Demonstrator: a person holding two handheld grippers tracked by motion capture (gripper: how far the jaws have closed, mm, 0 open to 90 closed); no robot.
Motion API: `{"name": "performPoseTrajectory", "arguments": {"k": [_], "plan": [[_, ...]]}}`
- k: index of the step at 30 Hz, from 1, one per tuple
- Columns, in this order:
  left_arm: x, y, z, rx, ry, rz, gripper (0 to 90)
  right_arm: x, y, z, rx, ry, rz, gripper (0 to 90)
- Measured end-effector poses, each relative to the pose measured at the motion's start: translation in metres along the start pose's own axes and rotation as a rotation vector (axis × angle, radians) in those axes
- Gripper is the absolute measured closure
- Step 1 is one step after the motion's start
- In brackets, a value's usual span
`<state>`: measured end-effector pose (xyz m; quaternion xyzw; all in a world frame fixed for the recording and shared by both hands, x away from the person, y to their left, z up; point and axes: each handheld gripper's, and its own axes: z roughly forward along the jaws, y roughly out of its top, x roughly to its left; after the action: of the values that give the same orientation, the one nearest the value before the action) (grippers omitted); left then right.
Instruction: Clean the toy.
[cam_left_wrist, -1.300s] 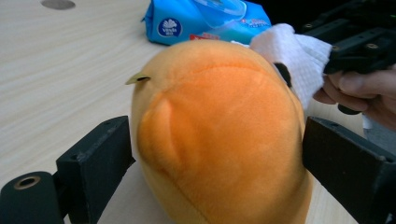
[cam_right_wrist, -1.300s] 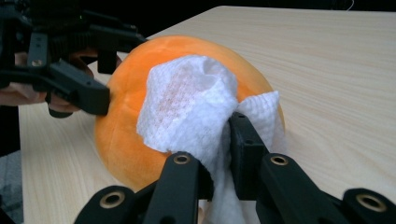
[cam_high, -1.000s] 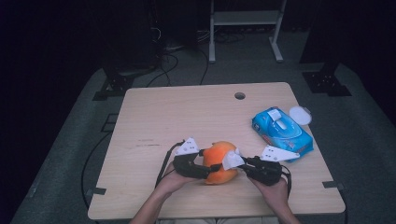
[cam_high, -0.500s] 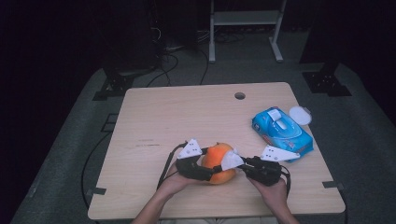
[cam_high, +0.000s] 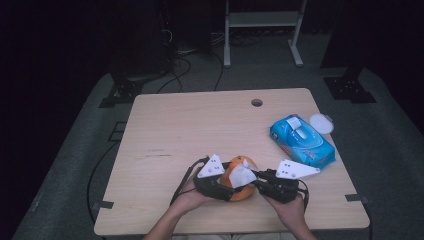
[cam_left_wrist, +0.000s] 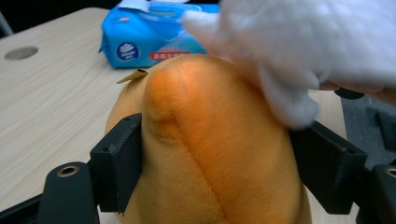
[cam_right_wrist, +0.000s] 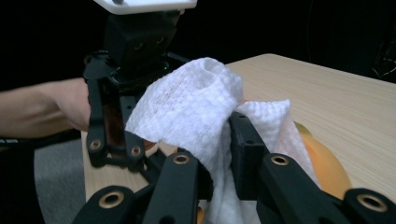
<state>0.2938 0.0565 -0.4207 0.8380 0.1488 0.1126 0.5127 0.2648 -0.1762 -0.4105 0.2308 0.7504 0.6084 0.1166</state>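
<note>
Orange plush (cam_high: 239, 181) sits clamped in left gripper (cam_high: 224, 183); right gripper (cam_high: 256, 180), level, pinches white wipe (cam_high: 243, 175).

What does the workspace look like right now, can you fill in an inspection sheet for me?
Surface: wooden table, round hole near the far edge.
Job's things: orange pumpkin-like toy; white wipe draped on its top.
Clutter: blue wipes pack, white lid beside it.
Grippers: left gripper, jaws on both sides of the toy, having just opened wider; right gripper shut on the wipe.
Cables: black cable trailing from the left gripper.
Surroundings: dark room, grey floor, metal stand behind.
</note>
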Motion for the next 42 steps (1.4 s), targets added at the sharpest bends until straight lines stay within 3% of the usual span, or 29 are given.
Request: {"name": "performPoseTrajectory", "arguments": {"k": [2, 6, 9, 12, 13, 14, 18, 21, 23, 24, 25, 28, 35, 37, 39, 40, 42], "plan": [[-0.002, 0.001, 0.000, 0.006, 0.014, 0.011, 23.6, -0.001, -0.002, 0.000, 0.016, -0.023, -0.003, 80.6], [0.001, -0.001, -0.001, -0.002, 0.007, -0.002, 24.0, -0.018, -0.006, -0.010, 0.008, -0.100, 0.051, 80.5], [0.000, -0.002, 0.002, -0.003, -0.007, 0.002, 24.0, -0.015, -0.007, -0.011, 0.000, -0.107, 0.056, 80.5], [0.002, -0.004, 0.001, -0.004, -0.025, 0.005, 24.4, -0.001, -0.003, -0.002, 0.007, -0.047, -0.016, 80.4], [0.005, -0.005, 0.000, -0.001, -0.026, 0.000, 24.7, 0.003, -0.002, 0.000, 0.014, -0.055, -0.053, 80.4], [0.006, -0.006, -0.001, 0.001, -0.028, -0.003, 25.1, 0.002, -0.002, 0.001, 0.018, -0.065, -0.057, 80.4], [0.011, -0.008, -0.005, 0.010, -0.032, -0.015, 25.2, -0.018, -0.011, -0.007, 0.005, -0.113, 0.051, 80.3], [0.015, -0.009, -0.008, 0.026, -0.040, -0.019, 24.8, -0.023, -0.016, -0.007, 0.010, -0.118, 0.088, 80.4], [0.018, -0.004, -0.011, 0.030, -0.056, -0.082, 18.5, -0.019, -0.018, -0.001, 0.015, -0.110, 0.081, 80.6], [0.018, -0.001, -0.014, 0.007, -0.064, -0.126, 15.6, -0.016, -0.017, 0.001, 0.020, -0.100, 0.076, 80.7], [0.019, 0.003, -0.017, -0.016, -0.072, -0.128, 14.2, -0.014, -0.017, 0.003, 0.022, -0.088, 0.073, 80.7], [0.014, 0.003, -0.016, 0.035, -0.041, -0.041, 20.0, -0.010, -0.015, 0.006, 0.024, -0.069, 0.073, 80.8], [0.018, -0.007, -0.020, 0.056, -0.096, 0.007, 27.6, -0.025, -0.023, 0.000, 0.036, -0.147, 0.122, 80.7], [0.022, -0.006, -0.021, 0.054, -0.104, -0.021, 26.1, -0.028, -0.025, 0.000, 0.050, -0.159, 0.126, 80.7], [0.025, -0.004, -0.020, 0.063, -0.081, -0.061, 16.4, -0.025, -0.024, 0.002, 0.058, -0.156, 0.109, 80.9], [0.025, -0.004, -0.019, 0.068, -0.076, -0.080, 10.7, -0.022, -0.023, 0.004, 0.056, -0.142, 0.103, 80.9], [0.023, -0.004, -0.017, 0.077, -0.090, -0.095, 8.5, -0.016, -0.021, 0.006, 0.048, -0.103, 0.086, 80.9]]}}
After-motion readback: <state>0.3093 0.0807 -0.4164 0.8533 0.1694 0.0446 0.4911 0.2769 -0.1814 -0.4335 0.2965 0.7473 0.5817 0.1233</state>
